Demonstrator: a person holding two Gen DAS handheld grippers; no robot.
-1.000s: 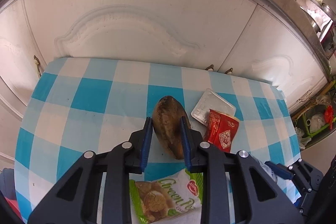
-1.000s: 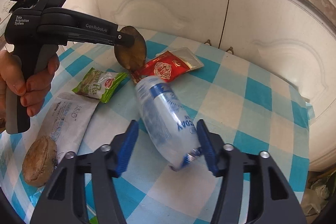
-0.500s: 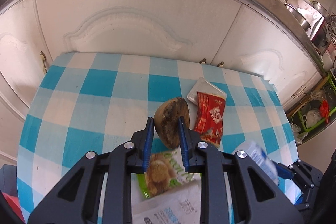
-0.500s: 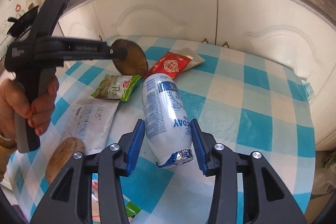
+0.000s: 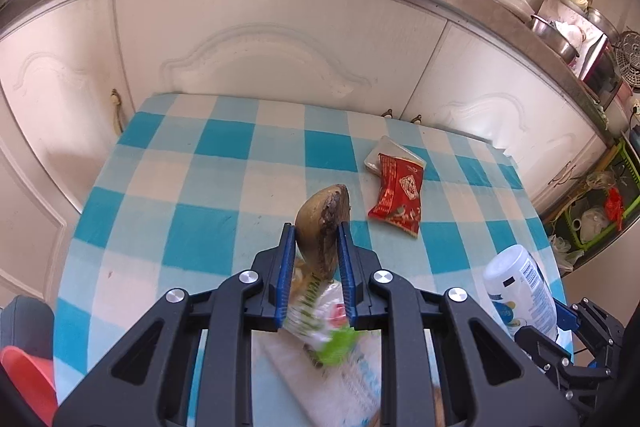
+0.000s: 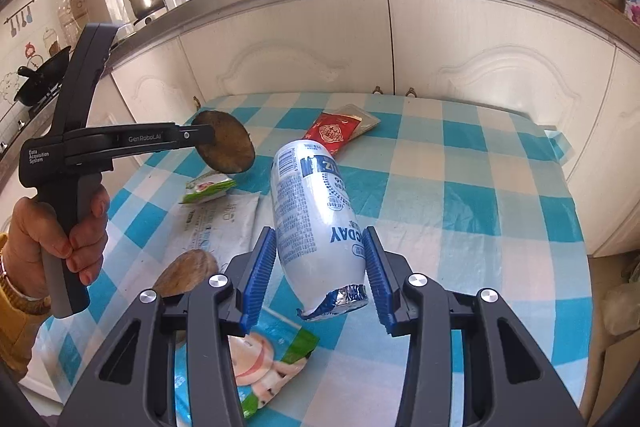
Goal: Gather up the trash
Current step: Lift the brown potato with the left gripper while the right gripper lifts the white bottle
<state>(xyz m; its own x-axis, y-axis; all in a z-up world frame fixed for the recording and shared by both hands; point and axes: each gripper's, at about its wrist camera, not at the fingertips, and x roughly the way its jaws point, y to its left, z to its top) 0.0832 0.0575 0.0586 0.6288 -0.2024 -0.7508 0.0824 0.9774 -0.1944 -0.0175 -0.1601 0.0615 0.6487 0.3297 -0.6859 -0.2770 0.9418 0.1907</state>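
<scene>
My left gripper (image 5: 316, 227) is shut on a flat brown husk piece (image 5: 324, 215), held on edge above the blue-checked table (image 5: 200, 187). The right wrist view shows the same husk piece (image 6: 230, 151) in that gripper (image 6: 212, 135), carried by a person's hand (image 6: 76, 239). My right gripper (image 6: 319, 233) is shut on a white-and-blue plastic bottle (image 6: 312, 211), foil end toward the camera, lifted off the cloth. The bottle (image 5: 520, 283) also shows at the lower right of the left wrist view. A red sachet (image 5: 400, 193) lies on a clear packet (image 5: 380, 153).
On the cloth lie a green snack packet (image 6: 208, 187), a long white pouch (image 6: 220, 223), a second brown husk piece (image 6: 184, 271) and a green packet with a cartoon face (image 6: 272, 363). White cabinets (image 5: 260, 39) back the table. A red object (image 5: 24, 375) sits low left.
Both grippers have risen and drawn back from the table with their loads. The bottle has rolled from slanted to nearly straight between the right fingers. The husk piece now hangs clear of the cloth.
</scene>
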